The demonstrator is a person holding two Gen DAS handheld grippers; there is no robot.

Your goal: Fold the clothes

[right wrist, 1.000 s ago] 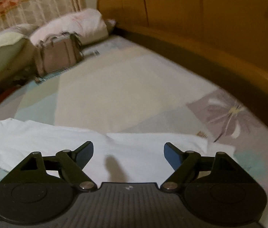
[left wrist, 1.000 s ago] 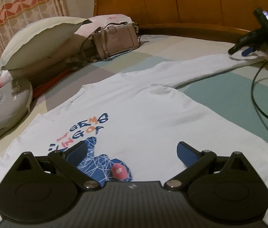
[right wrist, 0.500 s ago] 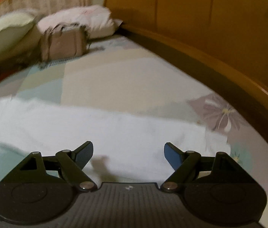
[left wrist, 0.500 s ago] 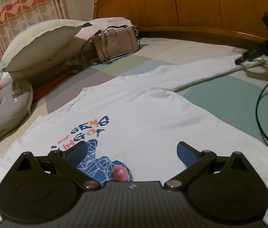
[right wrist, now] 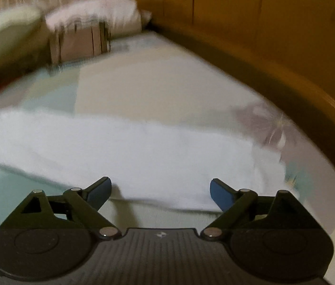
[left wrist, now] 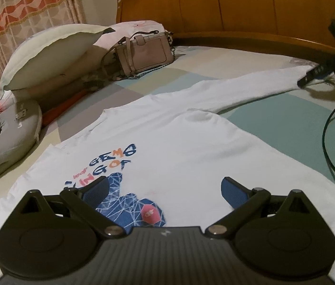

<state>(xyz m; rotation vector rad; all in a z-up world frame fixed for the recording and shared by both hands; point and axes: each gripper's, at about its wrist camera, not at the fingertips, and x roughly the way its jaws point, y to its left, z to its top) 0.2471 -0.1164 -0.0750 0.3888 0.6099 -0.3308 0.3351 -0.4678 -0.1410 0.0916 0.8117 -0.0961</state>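
The left wrist camera is sitting low over the chest of the white long-sleeved shirt with a blue print (left wrist: 191,147), facing toward the curved orange-brown wooden headboard (left wrist: 250,11). The right wrist camera is hovering closer to that headboard (right wrist: 274,35), looking steeply down over the shirt's outstretched sleeve (right wrist: 132,147). Both views are sharing that sleeve (left wrist: 250,85), the headboard and the taupe leather handbag (left wrist: 143,54).

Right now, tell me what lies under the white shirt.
The white shirt lies flat on the patchwork bedsheet, teal and beige patches showing around it. The sleeve also rests on that sheet. Whatever is directly beneath the fabric is covered.
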